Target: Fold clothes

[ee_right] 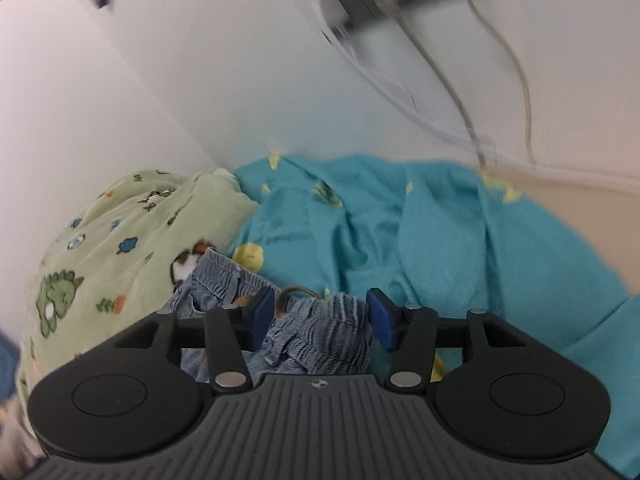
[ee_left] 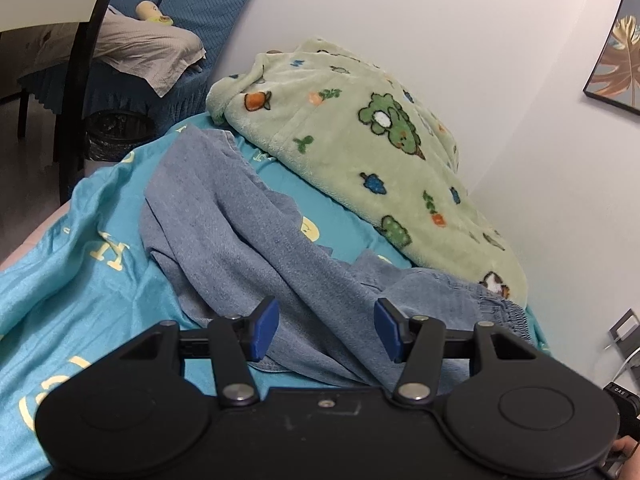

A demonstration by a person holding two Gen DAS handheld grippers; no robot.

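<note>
Blue denim trousers [ee_left: 248,232] lie rumpled on the turquoise bed sheet [ee_left: 80,248]. Left tongs [ee_left: 326,330] released, fabric between the blue pads. Right tongs [ee_right: 322,320] released, straddling the gathered waistband [ee_right: 320,332], beside green blanket [ee_right: 120,240].

Green blanket [ee_left: 360,152] and wall [ee_left: 500,80] block the far side.

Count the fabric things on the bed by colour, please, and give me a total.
Denim blue: 1, the pants
Teal: 1, the sheet
Green: 1, the blanket
Total: 3
</note>
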